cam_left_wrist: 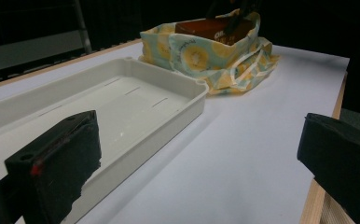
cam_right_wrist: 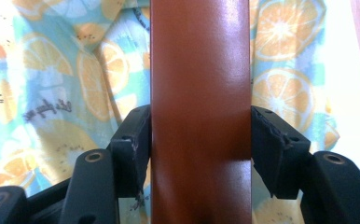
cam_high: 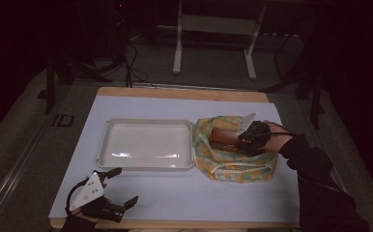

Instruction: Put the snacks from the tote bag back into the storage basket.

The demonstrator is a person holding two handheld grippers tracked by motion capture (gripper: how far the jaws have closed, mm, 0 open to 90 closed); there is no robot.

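We saw the right claw [cam_right_wrist: 200, 140] clenched on a brown box [cam_right_wrist: 200, 93] inside the citrus-print bag [cam_high: 233, 162]; the left claw [cam_high: 121, 186] hung released beside the white tray [cam_high: 146, 123].

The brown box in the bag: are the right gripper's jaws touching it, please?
Touching. In the right gripper view, both black jaws of the right gripper press flat against the brown box's sides, no gap.

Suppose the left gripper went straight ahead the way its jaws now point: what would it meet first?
Probably bare white table cover, with the white tray's near corner just off its line. Beyond lies the fruit-print bag. The left gripper is open and empty; depth is hard to judge.
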